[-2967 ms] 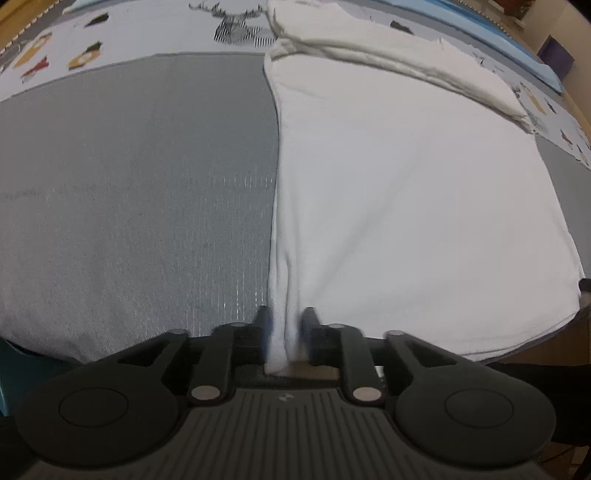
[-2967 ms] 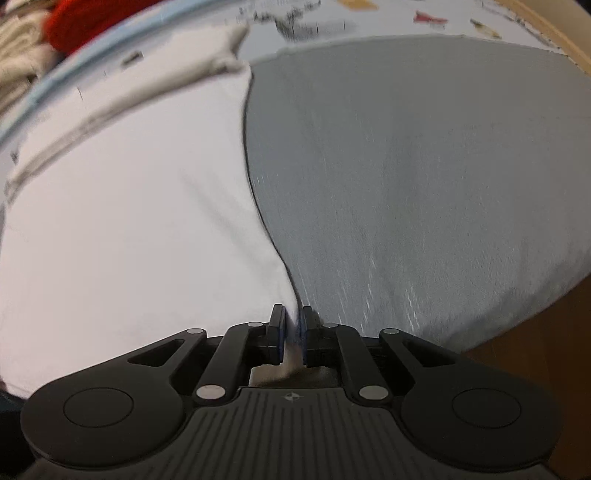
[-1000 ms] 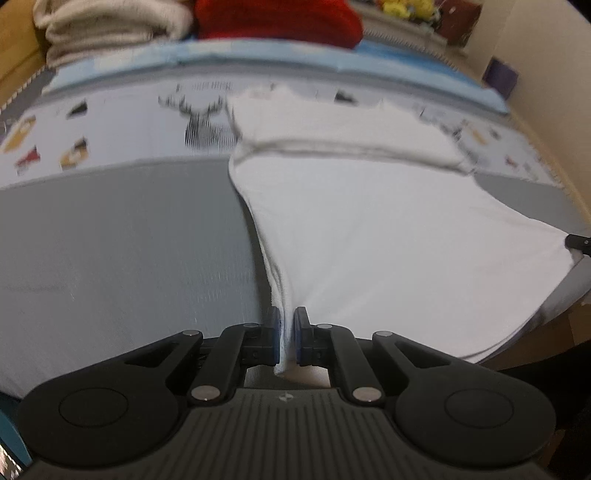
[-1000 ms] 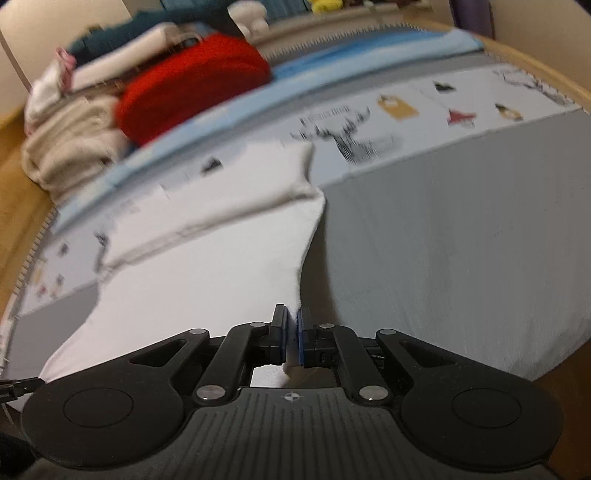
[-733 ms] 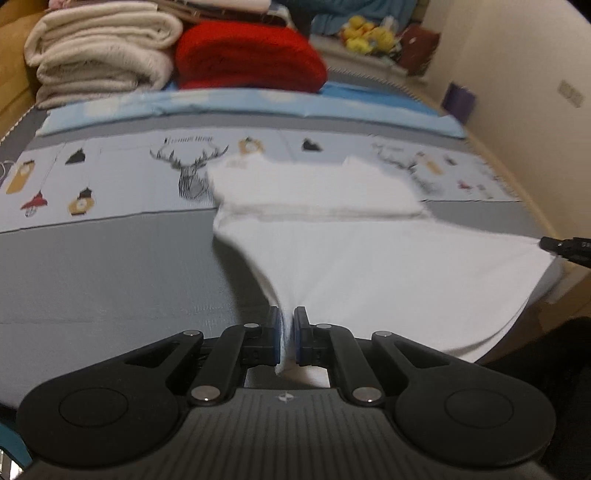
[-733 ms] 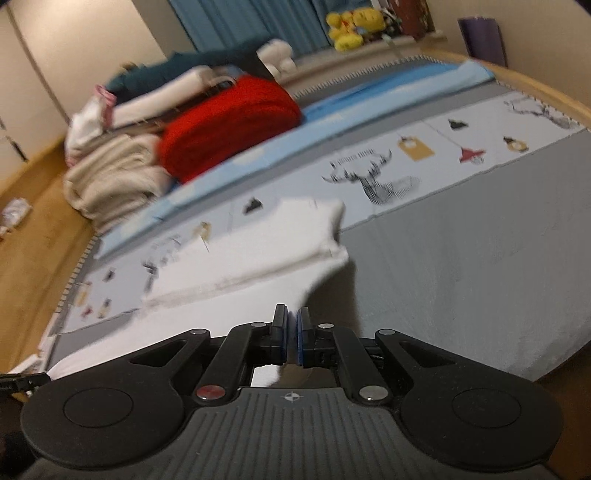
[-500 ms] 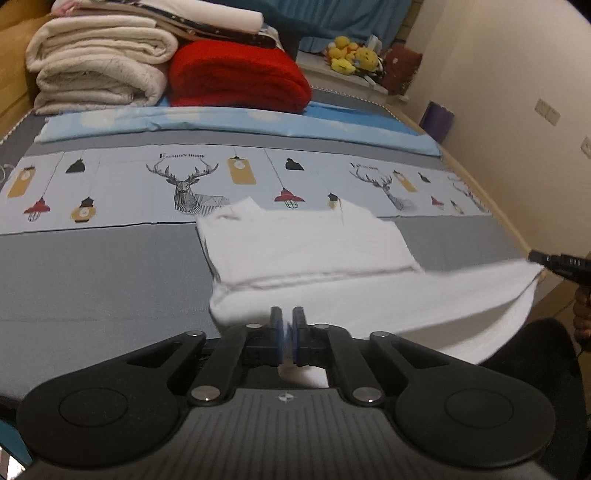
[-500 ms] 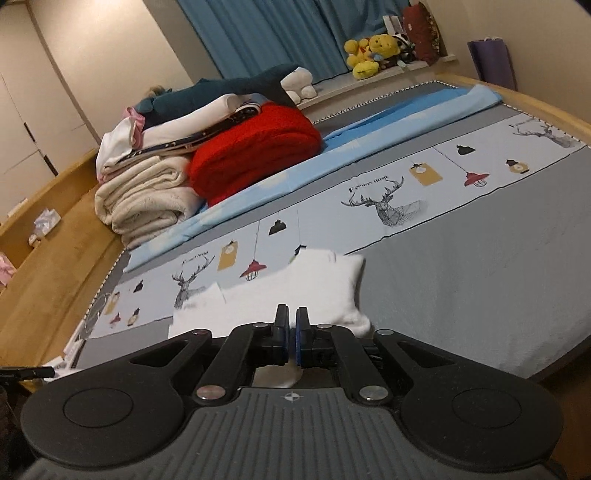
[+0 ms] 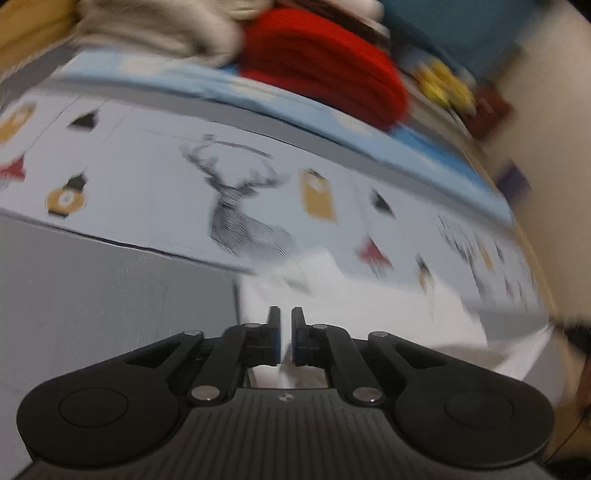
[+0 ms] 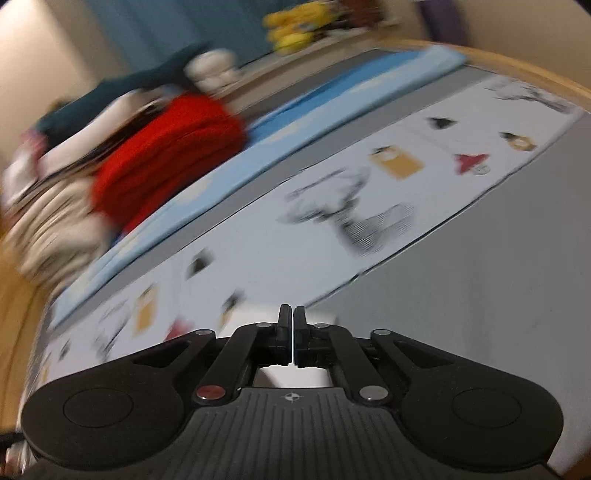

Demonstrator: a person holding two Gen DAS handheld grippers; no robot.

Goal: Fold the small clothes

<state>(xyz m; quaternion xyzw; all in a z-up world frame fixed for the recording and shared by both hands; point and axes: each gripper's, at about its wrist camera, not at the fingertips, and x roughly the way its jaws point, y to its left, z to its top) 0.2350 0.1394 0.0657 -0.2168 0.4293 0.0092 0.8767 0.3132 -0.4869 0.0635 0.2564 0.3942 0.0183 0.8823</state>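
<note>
A bed [image 9: 110, 314] with a grey and deer-printed cover is filling both views, with a red folded blanket [image 9: 325, 77] and cream towels [image 9: 159, 29] stacked at its far end. The left tool [image 9: 284, 332] is pinching a corner of the white garment [image 9: 369, 314], its jaws pressed together on the cloth, and the right tool [image 10: 293, 332] is likewise clamping white fabric [image 10: 258, 314] that shows just past its tips. Both views are blurring. The step in hand appears to be carrying the near hem over toward the far part. Doing this well likely means keeping both corners level, the edge between them taut, and laying it down squarely before letting go. The garment is lying directly ahead of and beneath each tool.
</note>
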